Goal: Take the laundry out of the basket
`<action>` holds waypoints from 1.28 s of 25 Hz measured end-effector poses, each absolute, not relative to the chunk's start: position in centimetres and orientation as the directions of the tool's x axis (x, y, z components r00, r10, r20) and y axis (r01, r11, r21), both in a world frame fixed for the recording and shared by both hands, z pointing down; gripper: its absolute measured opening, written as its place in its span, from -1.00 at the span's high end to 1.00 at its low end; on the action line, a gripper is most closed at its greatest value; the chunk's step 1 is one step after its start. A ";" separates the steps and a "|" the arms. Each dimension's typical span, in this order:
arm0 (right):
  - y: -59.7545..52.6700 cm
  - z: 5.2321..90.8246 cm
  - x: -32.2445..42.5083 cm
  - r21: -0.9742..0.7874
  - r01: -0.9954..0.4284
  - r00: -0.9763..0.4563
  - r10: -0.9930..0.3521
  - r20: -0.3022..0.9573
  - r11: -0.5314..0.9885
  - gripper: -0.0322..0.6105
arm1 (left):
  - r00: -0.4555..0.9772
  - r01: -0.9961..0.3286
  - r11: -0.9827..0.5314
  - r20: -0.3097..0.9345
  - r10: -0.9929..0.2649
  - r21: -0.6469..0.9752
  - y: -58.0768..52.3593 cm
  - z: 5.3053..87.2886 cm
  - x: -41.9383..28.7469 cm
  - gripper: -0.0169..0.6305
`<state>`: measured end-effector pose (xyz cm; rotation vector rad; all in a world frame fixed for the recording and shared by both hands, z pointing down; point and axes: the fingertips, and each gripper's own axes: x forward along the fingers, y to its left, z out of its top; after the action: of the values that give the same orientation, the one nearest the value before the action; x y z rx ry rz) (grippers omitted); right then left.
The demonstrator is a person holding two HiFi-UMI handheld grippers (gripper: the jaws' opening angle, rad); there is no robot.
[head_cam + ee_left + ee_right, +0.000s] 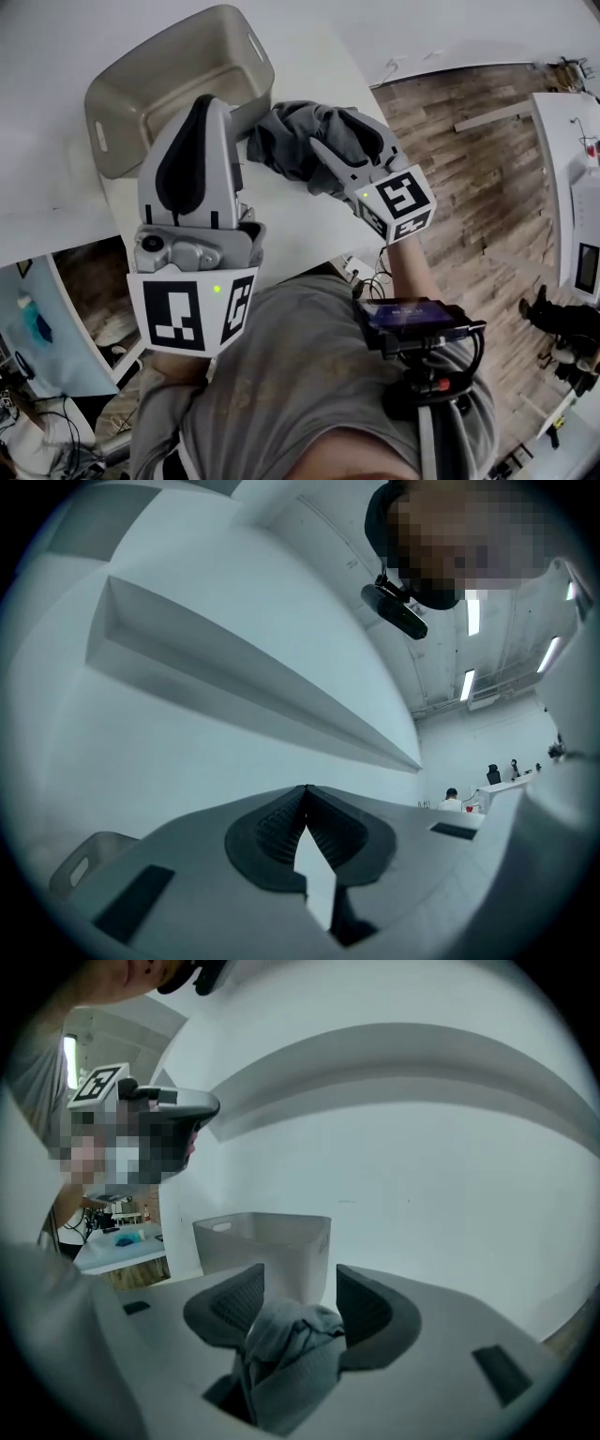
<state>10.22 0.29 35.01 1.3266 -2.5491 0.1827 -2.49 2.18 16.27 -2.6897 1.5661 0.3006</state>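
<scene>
The beige laundry basket (111,141) stands on the white table (309,52), and its inside looks empty. A grey crumpled garment (286,141) lies on the table just right of the basket. My right gripper (345,142) reaches into it. In the right gripper view the jaws stand apart with the garment (291,1358) bunched loosely between them, and the basket (267,1241) stands beyond. My left gripper (212,101) is raised above the table beside the basket, shut, with nothing in it. Its pads (281,832) meet at the tip, and a basket corner (86,866) shows low left.
The table's edge runs diagonally at right, with wooden floor (469,187) beyond it. Other white desks (562,141) stand far right. A white wall with a ledge (244,686) rises behind the table. People sit at a distant desk (469,803).
</scene>
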 end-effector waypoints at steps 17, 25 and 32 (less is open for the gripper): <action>3.9 17.9 -3.9 0.172 -0.649 -0.759 -0.645 -0.085 0.741 0.84 | 0.303 -0.940 -0.336 -0.297 -0.905 0.065 7.3 12.9 -11.3 0.92; 3.3 14.8 -6.2 0.186 -0.620 -0.784 -0.605 -0.138 0.762 0.84 | 0.280 -0.954 -0.299 -0.283 -0.917 0.028 8.0 12.5 -13.5 0.92; 2.8 14.8 -6.8 0.184 -0.604 -0.797 -0.589 -0.134 0.775 0.84 | 0.255 -0.958 -0.281 -0.284 -0.924 0.051 7.1 12.5 -15.2 0.92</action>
<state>-6.81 2.83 14.77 1.0183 -3.0239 -0.3511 -15.17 7.09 12.53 -2.3816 1.7979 0.3929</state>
